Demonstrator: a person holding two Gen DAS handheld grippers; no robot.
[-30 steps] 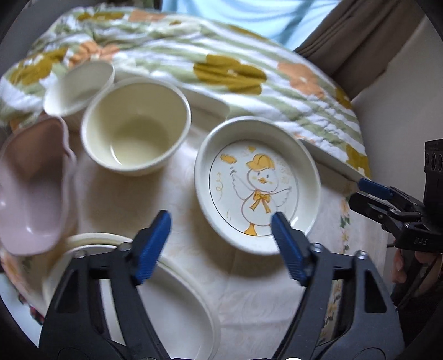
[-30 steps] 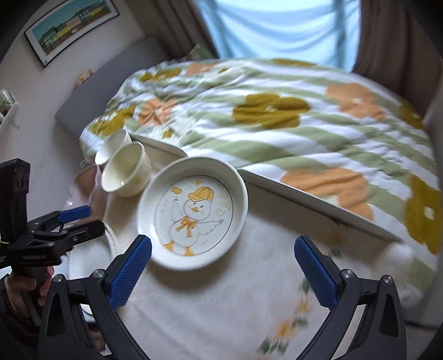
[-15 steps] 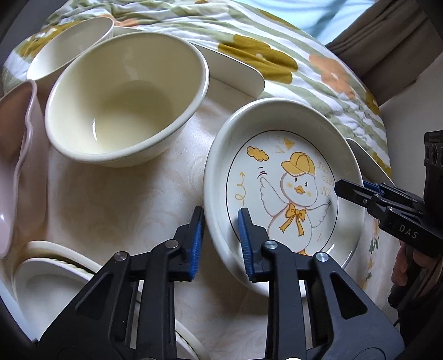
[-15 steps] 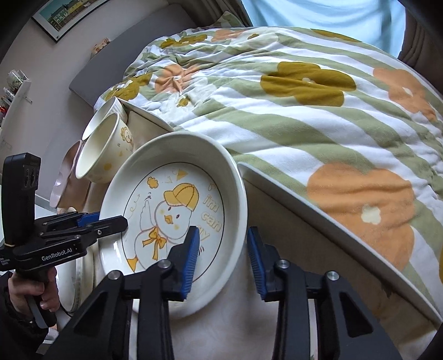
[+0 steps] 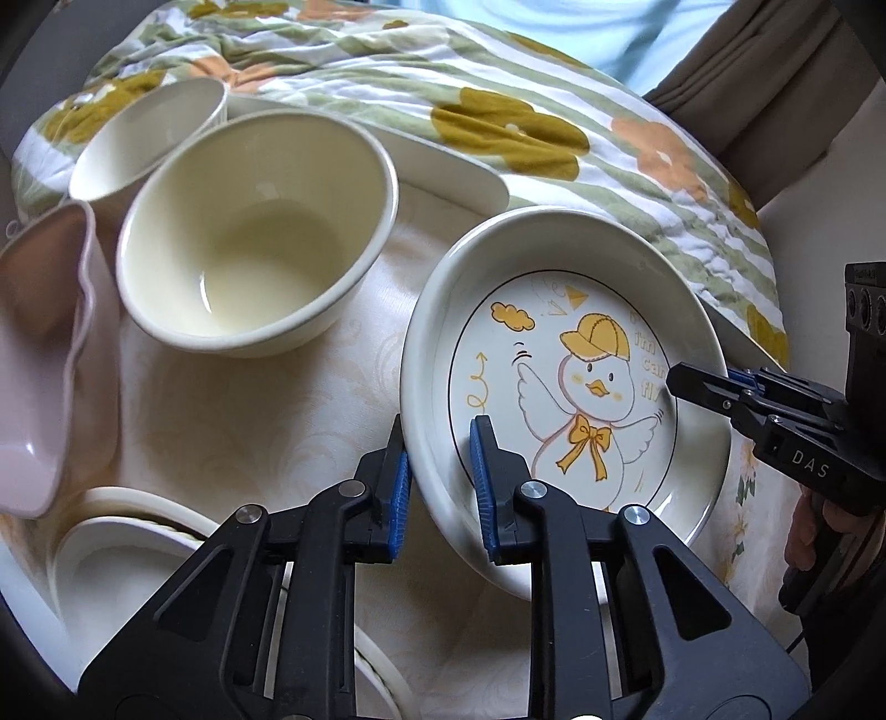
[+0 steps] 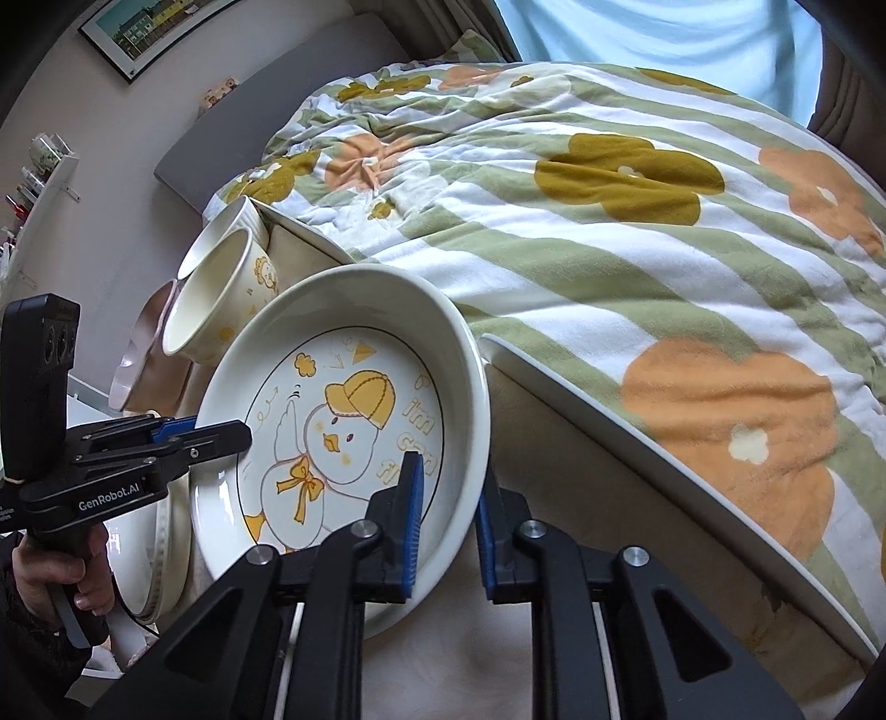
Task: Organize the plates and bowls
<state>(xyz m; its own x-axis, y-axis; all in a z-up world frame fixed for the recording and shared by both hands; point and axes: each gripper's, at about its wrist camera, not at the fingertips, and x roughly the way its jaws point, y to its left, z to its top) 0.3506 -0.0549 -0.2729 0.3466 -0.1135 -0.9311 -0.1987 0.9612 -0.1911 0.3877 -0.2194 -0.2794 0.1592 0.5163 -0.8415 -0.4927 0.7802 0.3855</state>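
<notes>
A cream duck plate with a yellow-capped duck print is held tilted just above the tablecloth. My left gripper is shut on its near-left rim. My right gripper is shut on its opposite rim, also seen in the left wrist view. The duck plate shows in the right wrist view too. A cream bowl stands to the left of the plate, with a smaller white bowl behind it. A pink bowl is at far left.
White dishes are stacked at the lower left beside my left gripper. A white tray edge runs along the table's far side. A flowered striped quilt lies behind it. A framed picture hangs on the wall.
Both grippers have closed on opposite rims of the duck plate and lifted it to a tilt. A second ago both were open and farther back.
</notes>
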